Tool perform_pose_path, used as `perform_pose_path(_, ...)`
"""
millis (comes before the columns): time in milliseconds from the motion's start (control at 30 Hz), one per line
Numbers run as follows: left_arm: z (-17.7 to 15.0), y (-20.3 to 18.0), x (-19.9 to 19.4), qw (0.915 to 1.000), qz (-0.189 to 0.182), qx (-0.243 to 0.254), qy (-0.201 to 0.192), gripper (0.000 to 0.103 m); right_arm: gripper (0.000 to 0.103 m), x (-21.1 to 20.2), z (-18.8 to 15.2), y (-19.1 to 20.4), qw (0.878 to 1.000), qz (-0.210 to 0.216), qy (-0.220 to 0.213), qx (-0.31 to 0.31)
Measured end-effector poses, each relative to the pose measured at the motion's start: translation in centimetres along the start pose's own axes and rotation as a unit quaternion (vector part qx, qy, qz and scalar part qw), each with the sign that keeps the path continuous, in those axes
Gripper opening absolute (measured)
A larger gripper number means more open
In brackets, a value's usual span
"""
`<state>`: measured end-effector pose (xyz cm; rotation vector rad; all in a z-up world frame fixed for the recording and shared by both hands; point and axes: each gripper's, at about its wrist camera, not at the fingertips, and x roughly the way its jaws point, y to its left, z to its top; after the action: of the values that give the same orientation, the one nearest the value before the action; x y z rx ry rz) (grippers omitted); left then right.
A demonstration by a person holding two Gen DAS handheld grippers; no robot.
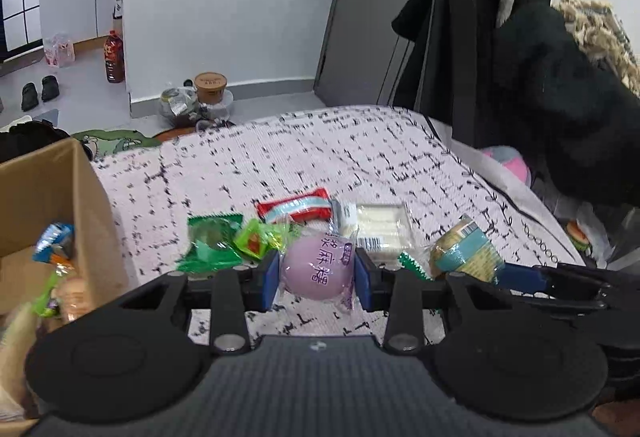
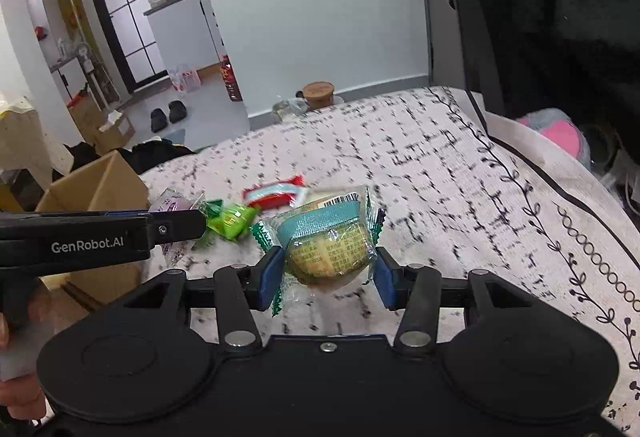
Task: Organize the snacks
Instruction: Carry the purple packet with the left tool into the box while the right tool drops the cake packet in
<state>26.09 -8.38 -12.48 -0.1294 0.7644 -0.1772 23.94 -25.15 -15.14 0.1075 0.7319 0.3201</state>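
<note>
My left gripper (image 1: pixel 316 275) is shut on a purple round mochi snack (image 1: pixel 318 271), held just above the patterned bedspread (image 1: pixel 360 157). My right gripper (image 2: pixel 328 269) is shut on a yellow cake in a teal-banded clear wrapper (image 2: pixel 330 243), also seen in the left wrist view (image 1: pixel 466 251). Loose snacks lie on the bedspread: a green packet (image 1: pixel 210 243), a small lime packet (image 1: pixel 256 239), a red and teal packet (image 1: pixel 296 209) and a white wafer pack (image 1: pixel 380 227). A cardboard box (image 1: pixel 52 193) at the left holds several snacks.
The box also shows in the right wrist view (image 2: pixel 100 185), left of the bed. Dark coats (image 1: pixel 540 77) hang at the right. A pink plush (image 1: pixel 508 161) lies by the bed's right edge. Jars (image 1: pixel 210 89), a bottle (image 1: pixel 114 57) and slippers (image 1: pixel 40 91) stand on the floor beyond.
</note>
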Motion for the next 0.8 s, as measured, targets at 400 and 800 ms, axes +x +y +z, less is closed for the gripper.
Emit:
perform_pose_path(400, 1.3, 3.0, -4.2, 0.9994, 0.012, -0.018, -0.028, 0.038, 0.047, -0.2, 1.8, 3.5, 0.999, 0.022, -0.026, -0.004)
perform_pose_path(800, 1.9, 7.3, -7.5, 0.9965, 0.035, -0.054, -0.054, 0.038, 0.047, 0.3, 3.0, 7.8, 0.998, 0.054, -0.040, -0.021)
